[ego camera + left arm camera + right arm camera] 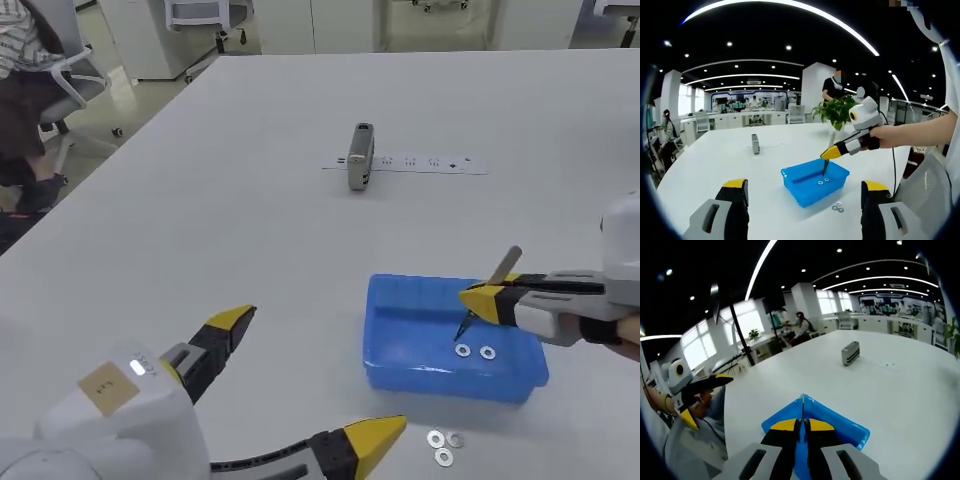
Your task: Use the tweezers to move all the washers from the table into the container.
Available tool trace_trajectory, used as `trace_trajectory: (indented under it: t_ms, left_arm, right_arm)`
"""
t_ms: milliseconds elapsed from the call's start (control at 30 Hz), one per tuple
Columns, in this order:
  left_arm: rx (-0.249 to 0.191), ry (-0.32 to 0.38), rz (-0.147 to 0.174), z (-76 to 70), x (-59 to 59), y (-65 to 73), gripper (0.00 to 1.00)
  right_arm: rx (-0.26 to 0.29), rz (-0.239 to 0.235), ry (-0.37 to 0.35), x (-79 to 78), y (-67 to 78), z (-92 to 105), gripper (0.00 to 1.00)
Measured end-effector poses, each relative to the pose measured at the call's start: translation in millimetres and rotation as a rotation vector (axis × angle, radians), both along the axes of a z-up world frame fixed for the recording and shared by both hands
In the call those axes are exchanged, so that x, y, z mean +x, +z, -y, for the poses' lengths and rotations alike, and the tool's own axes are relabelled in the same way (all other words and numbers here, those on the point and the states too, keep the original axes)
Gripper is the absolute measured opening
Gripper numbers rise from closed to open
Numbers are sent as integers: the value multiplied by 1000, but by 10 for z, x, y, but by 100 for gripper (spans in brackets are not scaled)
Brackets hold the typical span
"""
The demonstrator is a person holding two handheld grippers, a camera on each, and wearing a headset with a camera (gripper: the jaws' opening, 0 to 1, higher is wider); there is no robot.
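One open, one closed
Yellow-tipped white left gripper (310,375) gapes wide; yellow-tipped right gripper (478,300) clamps thin metal tweezers (505,266), tips downward.

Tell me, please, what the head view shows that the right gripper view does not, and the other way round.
Head view: two washers lying in the blue container and three more washers on the table beside it. Right gripper view: bright windows and desks with people beyond the table. Shared: the container, the grey block, the open left gripper and the right gripper shut on the tweezers.
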State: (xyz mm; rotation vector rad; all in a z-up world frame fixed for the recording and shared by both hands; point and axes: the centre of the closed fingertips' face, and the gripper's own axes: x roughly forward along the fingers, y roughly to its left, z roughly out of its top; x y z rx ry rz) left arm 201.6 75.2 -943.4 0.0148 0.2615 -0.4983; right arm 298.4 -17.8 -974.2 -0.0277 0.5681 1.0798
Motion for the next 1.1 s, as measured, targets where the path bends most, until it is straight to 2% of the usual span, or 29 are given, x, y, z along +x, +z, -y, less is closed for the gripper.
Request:
trace_trajectory:
  t_ms: [267,433,600,833,1100]
  left_arm:
    - [1,-2,-3,7,-3,-5,95]
    - [7,-3,-3,6,-5,-10,95]
    - [5,-1,-1,1,-3,-8,95]
    - [10,-5,-5,9,-8,-16,94]
    - [12,-6,-5,8,-9,-17,94]
  right_arm:
    - [30,-3,27,-185,105,-30,3]
    - [48,-29,43,-293,123,-30,3]
    - [55,-77,63,-437,56,-23,3]
    - [25,-152,95,-634,-155,-11,4]
    - [1,-197,114,-770,-357,-64,4]
